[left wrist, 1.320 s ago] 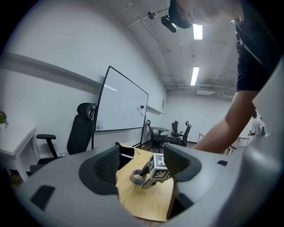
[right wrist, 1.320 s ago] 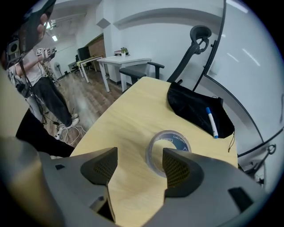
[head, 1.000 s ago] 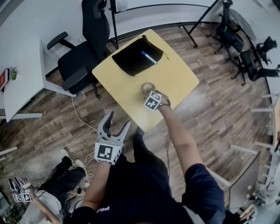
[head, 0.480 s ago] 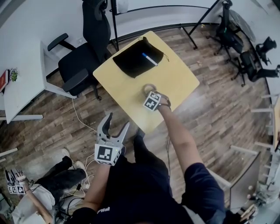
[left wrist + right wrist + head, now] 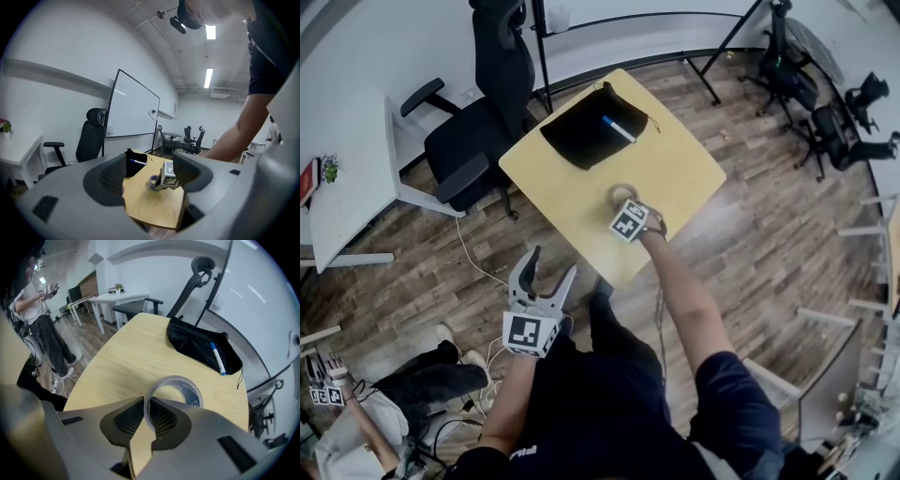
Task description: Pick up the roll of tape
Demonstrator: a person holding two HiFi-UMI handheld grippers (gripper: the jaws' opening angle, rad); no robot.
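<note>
You'd just clamped your right gripper onto the near wall of the roll of tape, still on the table at 5 o'clock from the black pouch, so I'd say it was ready to lift, while your left gripper hung open and empty.

Left gripper: fingers wide apart, nothing held.
Counter: yellow, seen ahead between them.
Roll of tape: on the counter, right gripper at it.
Black bag: behind the tape, blue pen on top.

- I am working in an office, seeing a black swivel chair near a white desk.
- I am facing a whiteboard and strip lights.
</note>
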